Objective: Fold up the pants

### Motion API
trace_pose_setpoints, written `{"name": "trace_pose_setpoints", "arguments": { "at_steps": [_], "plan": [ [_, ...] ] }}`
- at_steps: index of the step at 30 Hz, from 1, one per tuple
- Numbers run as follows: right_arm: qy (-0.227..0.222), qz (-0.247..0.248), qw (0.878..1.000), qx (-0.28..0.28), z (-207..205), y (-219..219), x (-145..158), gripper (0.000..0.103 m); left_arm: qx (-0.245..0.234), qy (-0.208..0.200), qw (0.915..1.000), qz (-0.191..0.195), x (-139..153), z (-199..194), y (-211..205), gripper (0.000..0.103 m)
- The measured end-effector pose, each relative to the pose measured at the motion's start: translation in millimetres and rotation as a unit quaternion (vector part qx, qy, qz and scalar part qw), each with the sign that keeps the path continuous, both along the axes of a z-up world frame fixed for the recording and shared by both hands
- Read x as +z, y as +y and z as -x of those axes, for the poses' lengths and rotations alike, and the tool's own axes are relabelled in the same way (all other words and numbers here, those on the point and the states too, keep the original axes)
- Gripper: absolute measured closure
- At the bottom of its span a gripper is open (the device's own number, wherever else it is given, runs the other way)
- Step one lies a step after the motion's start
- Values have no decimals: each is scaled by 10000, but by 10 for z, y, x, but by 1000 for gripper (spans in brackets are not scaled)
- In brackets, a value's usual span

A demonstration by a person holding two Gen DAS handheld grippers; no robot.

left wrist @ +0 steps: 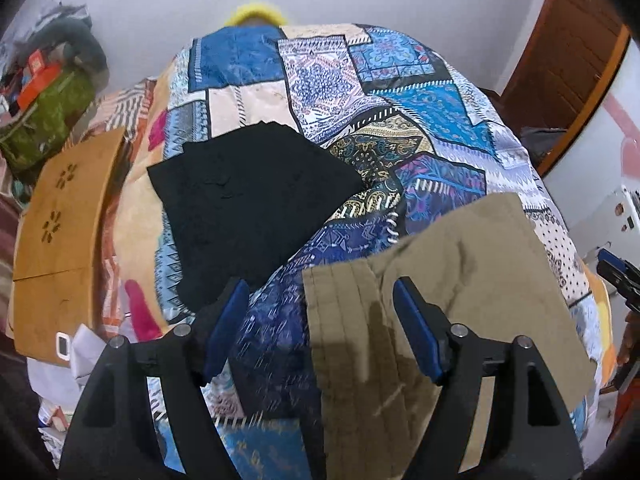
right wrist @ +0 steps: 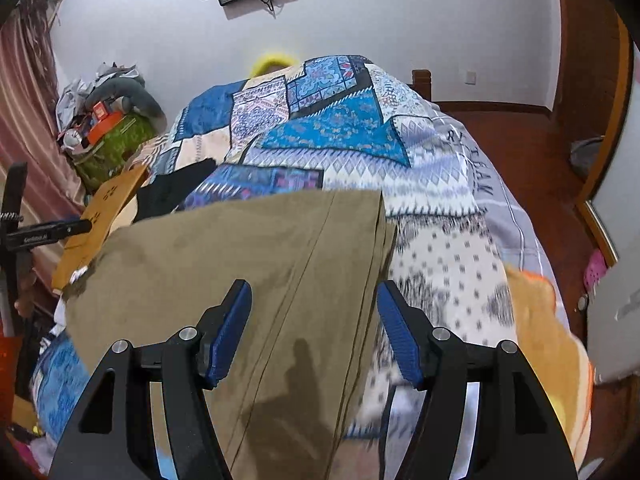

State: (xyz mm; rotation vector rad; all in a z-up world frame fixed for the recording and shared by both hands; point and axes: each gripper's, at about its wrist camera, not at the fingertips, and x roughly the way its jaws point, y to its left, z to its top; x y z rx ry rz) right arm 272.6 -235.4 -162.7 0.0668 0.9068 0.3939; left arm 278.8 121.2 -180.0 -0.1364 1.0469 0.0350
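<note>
Khaki pants [left wrist: 460, 280] lie flat on a patterned patchwork bedspread [left wrist: 360, 92]; they also show in the right wrist view [right wrist: 248, 256]. My left gripper [left wrist: 320, 320] is open above the pants' left hemmed edge, its right finger over the cloth. My right gripper [right wrist: 314, 320] is open above the pants' right edge, straddling it. Neither holds anything. The other gripper shows at the right edge of the left wrist view [left wrist: 618, 276].
A folded black garment [left wrist: 248, 200] lies on the bed left of the pants. A wooden lap board [left wrist: 64, 232] sits at the bed's left side. Clutter and a green bag [left wrist: 44, 120] lie far left. Wooden floor [right wrist: 560, 168] is to the right.
</note>
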Motion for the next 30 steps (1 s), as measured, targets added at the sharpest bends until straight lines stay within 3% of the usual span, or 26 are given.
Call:
{"name": "trace_pose_setpoints", "arguments": {
  "at_steps": [9,16,20,22,24,27,30],
  "plan": [
    [666,-204,9975,-131,-950,-25,-513,42,-194,583,9981,107,-498,-388,-51,25],
    [1137,-333,9923,-369,-1459,-23,-915,42,-154,559,9975,408,-709,-402,15,20],
    [1410,-209,9890,-408,-1579,12,-1137,62,34,509,9966,645,-764,-380,94,20],
    [1313,-22,9907,-369,-1566,52,-1166,68,176,482,9964,677,-777,-377,146,20],
    [1238,281,9910,-418,-1541,90,-1187,83,266,442,9971,556,-778,-384,153,20],
    [1301,269,9898,-506,-1527,85,-1231,85,362,402,9984,167,-771,-393,101,20],
    [1303,580,9888,-447,-1531,151,-1187,86,428,422,9982,28,-710,-388,76,20]
  ]
}}
